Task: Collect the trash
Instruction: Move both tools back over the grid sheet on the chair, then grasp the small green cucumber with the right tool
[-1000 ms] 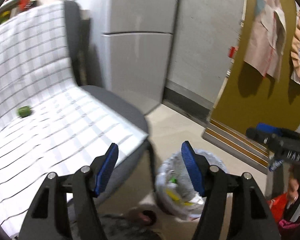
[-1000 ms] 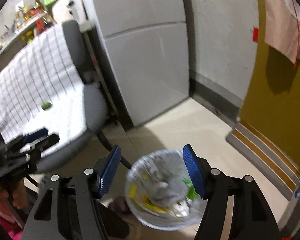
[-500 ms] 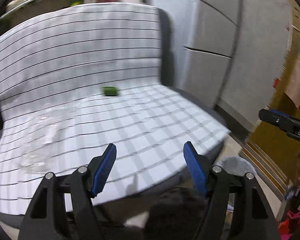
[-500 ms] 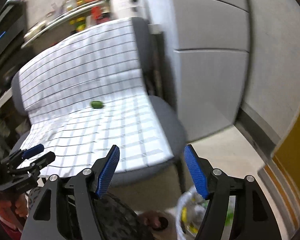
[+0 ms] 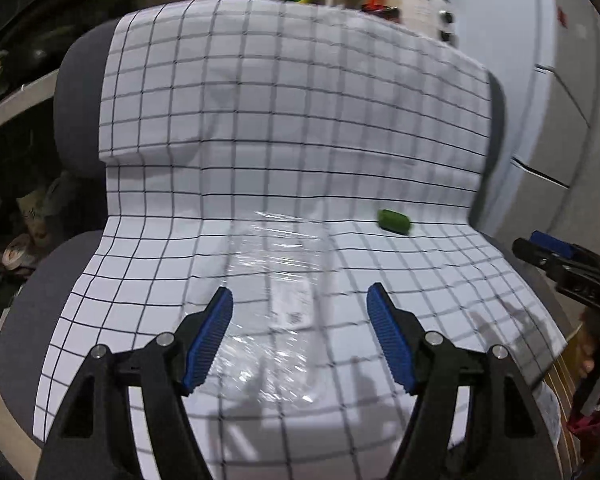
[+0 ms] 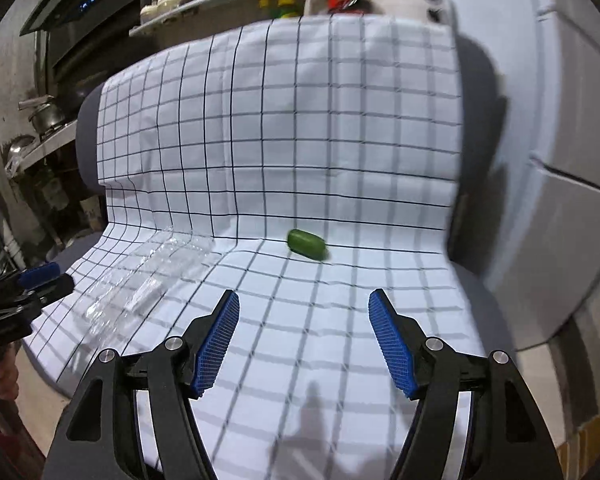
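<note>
A clear crumpled plastic wrapper (image 5: 274, 296) lies on the white checked cloth (image 5: 260, 140) that covers a grey chair; it also shows in the right wrist view (image 6: 140, 280). A small green piece (image 5: 394, 221) lies near the crease of seat and back, also in the right wrist view (image 6: 306, 244). My left gripper (image 5: 300, 338) is open and empty, just above the wrapper. My right gripper (image 6: 304, 342) is open and empty, over the seat in front of the green piece. Each gripper appears at the edge of the other's view.
A grey cabinet (image 6: 560, 200) stands right of the chair. Cluttered shelves with pots and bottles (image 6: 44, 120) stand behind and to the left. The chair's grey padding (image 5: 28, 312) shows past the cloth's left edge.
Both grippers have swung from the floor bin up and left to face the chair seat. The bin has left both views. The wrapper now lies between the left gripper's fingers.
</note>
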`<state>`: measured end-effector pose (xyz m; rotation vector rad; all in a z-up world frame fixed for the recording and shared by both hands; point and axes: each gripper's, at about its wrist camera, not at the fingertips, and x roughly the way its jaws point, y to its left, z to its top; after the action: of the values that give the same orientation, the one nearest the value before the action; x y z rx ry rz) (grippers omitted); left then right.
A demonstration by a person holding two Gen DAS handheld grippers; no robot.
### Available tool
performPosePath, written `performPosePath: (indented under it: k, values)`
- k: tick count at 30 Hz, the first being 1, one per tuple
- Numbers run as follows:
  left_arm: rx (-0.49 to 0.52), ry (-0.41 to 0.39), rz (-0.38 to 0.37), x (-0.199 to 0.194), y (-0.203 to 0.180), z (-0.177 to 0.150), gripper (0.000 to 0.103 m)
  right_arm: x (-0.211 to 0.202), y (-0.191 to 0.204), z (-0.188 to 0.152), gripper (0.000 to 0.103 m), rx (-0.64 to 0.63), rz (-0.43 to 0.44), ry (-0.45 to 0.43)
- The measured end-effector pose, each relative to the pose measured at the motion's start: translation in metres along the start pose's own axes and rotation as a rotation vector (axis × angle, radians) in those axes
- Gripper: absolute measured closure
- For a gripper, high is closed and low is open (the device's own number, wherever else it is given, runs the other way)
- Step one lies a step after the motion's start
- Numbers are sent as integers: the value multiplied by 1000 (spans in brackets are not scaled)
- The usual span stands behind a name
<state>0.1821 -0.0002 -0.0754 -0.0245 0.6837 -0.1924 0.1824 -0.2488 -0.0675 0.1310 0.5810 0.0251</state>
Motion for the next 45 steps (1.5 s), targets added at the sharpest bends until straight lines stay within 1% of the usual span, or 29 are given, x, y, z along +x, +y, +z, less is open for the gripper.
performPosePath:
  k: [2, 6, 11, 15, 18, 20, 22, 24, 26, 28, 31, 34, 36, 37, 39, 40, 41, 43, 45]
  values:
    - [-17, 20, 15, 14, 9, 4, 35, 34, 5, 9, 35, -21, 1, 23]
    - [-47, 64, 33, 46, 25, 11, 35, 96, 7, 24, 35, -43, 11, 97]
    - [-73, 81, 53, 71, 46, 25, 35, 159, 1, 44, 35, -59, 23, 157]
    - [-83, 94, 61, 85, 62, 34, 35, 196, -5, 52, 35, -84, 11, 190]
    - [-102, 117, 54, 95, 72, 36, 35, 214, -7, 53, 35, -114, 4, 218]
    - [-114, 125, 59, 99, 77, 35, 35, 226, -7, 54, 35, -136, 9, 247]
    - [-125, 134, 61, 101, 81, 32, 35, 238, -6, 54, 35, -161, 27, 297]
    - [-129, 141, 59, 103, 82, 30, 35, 241, -7, 56, 36, -169, 38, 304]
    - [-130, 144, 58, 102, 84, 28, 35, 240, -8, 56, 45, -168, 49, 317]
    - [-135, 143, 53, 100, 85, 26, 35, 234, -8, 54, 50, -182, 36, 324]
    - [-138, 144, 44, 96, 86, 23, 35, 218, -5, 50, 52, -195, 37, 341]
    - [-136, 141, 40, 91, 86, 21, 35, 204, -1, 44, 52, -169, 89, 371]
    - [-137, 139, 33, 89, 84, 20, 35, 198, 3, 41, 50, -176, 94, 383]
    - [-137, 138, 31, 89, 84, 20, 35, 196, 4, 41, 51, -184, 92, 381]
    - [-132, 139, 30, 87, 82, 19, 35, 196, 9, 39, 52, -207, 82, 374]
    - [-129, 139, 30, 88, 82, 19, 35, 200, 8, 39, 54, -217, 74, 371]
    - [-125, 142, 28, 89, 81, 19, 35, 203, 10, 37, 59, -238, 53, 361]
    - [-119, 157, 24, 92, 82, 18, 35, 209, 15, 37, 63, -273, -7, 337]
    - [-118, 179, 23, 100, 85, 17, 35, 206, 15, 40, 66, -248, -26, 300]
